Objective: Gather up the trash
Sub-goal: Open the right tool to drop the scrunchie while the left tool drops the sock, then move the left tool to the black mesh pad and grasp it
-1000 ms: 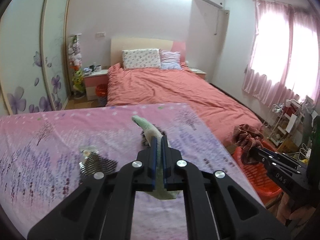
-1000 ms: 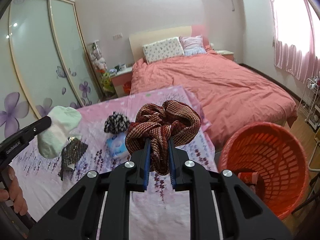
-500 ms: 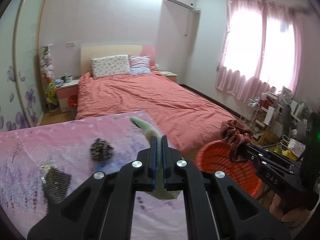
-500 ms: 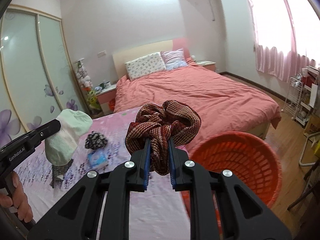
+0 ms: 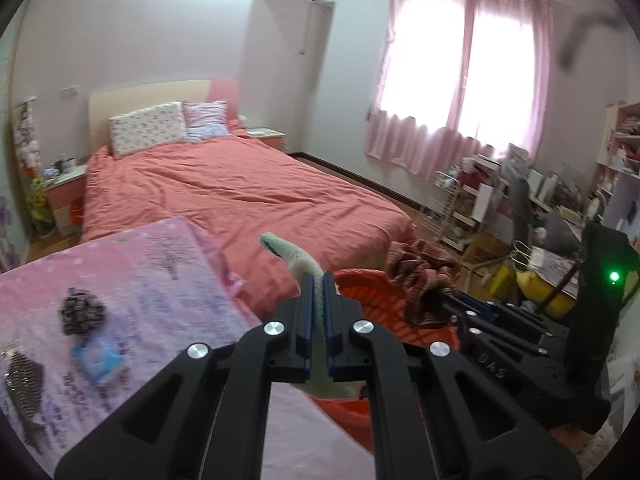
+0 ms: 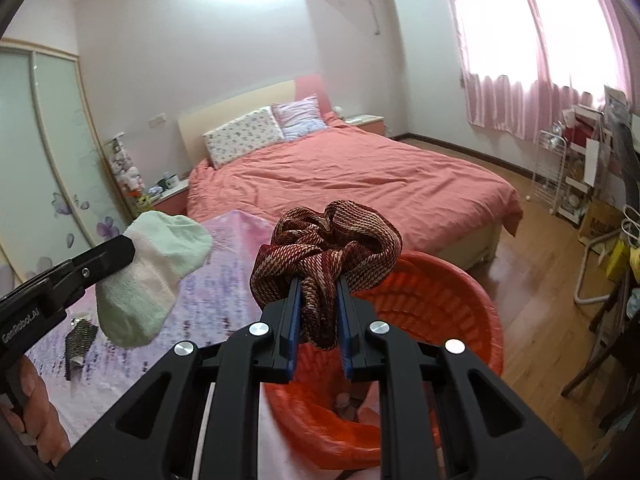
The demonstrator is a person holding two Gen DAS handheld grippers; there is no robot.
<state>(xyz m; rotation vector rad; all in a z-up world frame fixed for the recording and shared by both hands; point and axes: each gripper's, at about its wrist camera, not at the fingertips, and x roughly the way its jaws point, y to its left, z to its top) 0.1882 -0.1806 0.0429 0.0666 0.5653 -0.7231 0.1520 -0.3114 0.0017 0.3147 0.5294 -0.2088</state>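
Note:
My left gripper (image 5: 318,280) is shut on a pale green and white sock (image 5: 294,254), which also shows in the right wrist view (image 6: 152,276). My right gripper (image 6: 318,284) is shut on a dark red woven scrunchie (image 6: 328,236), seen in the left wrist view (image 5: 420,272) too. Both are held over the near rim of an orange plastic basket (image 6: 452,308) that stands on the floor beside the table; the basket also shows in the left wrist view (image 5: 372,284). Some items lie at its bottom.
A table with a pink floral cloth (image 5: 160,264) carries a black-and-white scrunchie (image 5: 82,312), a blue tissue pack (image 5: 98,360) and a dark mesh wrapper (image 5: 24,376). A bed with a coral cover (image 5: 240,192) is behind. Cluttered shelves (image 5: 520,208) stand at right.
Both grippers have swung right from over the table to over the orange basket, each still holding its item. The basket is now directly under the right gripper.

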